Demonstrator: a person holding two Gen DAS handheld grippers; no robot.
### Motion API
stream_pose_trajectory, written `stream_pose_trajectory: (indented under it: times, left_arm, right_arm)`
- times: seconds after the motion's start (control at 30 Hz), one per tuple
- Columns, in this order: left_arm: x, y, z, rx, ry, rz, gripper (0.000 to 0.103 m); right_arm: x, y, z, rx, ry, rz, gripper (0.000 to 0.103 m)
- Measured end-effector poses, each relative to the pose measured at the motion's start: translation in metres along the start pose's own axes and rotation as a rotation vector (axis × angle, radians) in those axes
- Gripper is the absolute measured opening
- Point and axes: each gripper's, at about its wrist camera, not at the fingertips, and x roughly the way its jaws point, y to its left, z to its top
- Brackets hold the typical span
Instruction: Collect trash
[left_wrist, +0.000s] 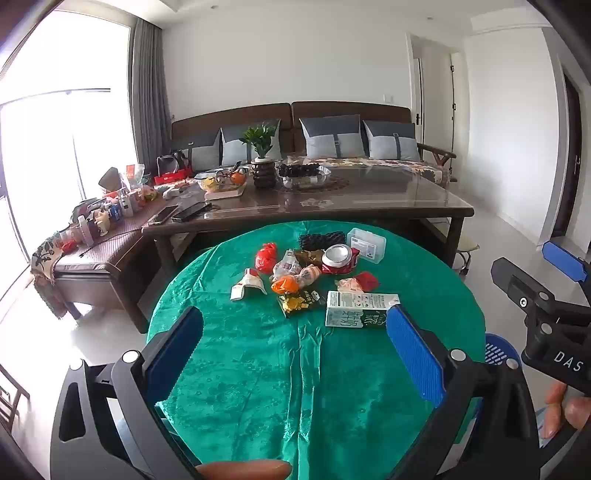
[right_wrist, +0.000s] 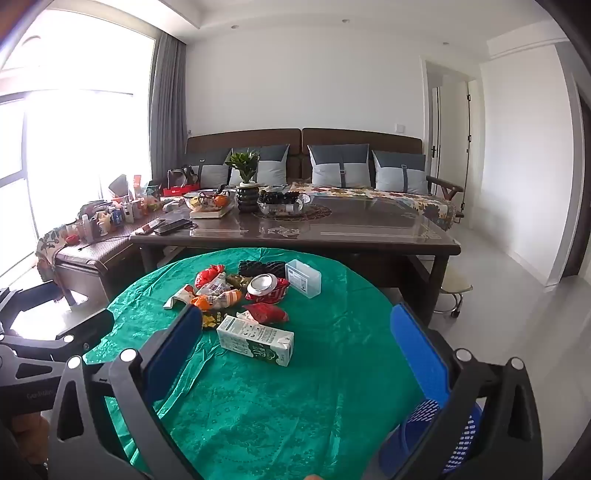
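Note:
A heap of trash lies at the far side of a round table under a green cloth (left_wrist: 258, 369) (right_wrist: 332, 369). Nearest lies a white and green milk carton (left_wrist: 360, 308) (right_wrist: 255, 341) on its side. Behind it are a crushed red can (left_wrist: 338, 258) (right_wrist: 266, 288), a red bag (left_wrist: 266, 256) (right_wrist: 208, 275), red and orange wrappers (left_wrist: 291, 282) (right_wrist: 266, 313), and a clear plastic box (left_wrist: 366, 245) (right_wrist: 303, 277). My left gripper (left_wrist: 295, 354) hovers open over the near cloth, short of the carton. My right gripper (right_wrist: 299, 354) is open too, the carton lying ahead between its fingers' lines, untouched.
A blue perforated basket (right_wrist: 458, 435) (left_wrist: 498, 350) stands on the floor at the table's right edge. Behind the round table stands a long dark coffee table (left_wrist: 369, 199) with a plant, fruit bowl and phones, then a sofa. A cluttered bench (left_wrist: 96, 236) is at left.

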Motion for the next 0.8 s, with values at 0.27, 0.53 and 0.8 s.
stream_pose_trajectory:
  times: [0.27, 0.53, 0.8]
  left_arm:
    - [0.0000, -0.0003, -0.0001, 0.000, 0.008, -0.001, 0.099]
    - [0.0008, -0.0001, 0.0000, 0.001, 0.013, -0.002, 0.098]
    - [0.0001, 0.0002, -0.0003, -0.003, 0.008, 0.001, 0.098]
  right_arm:
    - [0.0002, -0.0012, 0.0003, 0.001, 0.001, -0.008, 0.098]
    - [0.0001, -0.0016, 0.0000, -0.007, 0.006, -0.004, 0.098]
    - [-0.0005, -0.0017, -0.0001, -0.006, 0.007, -0.003, 0.098]
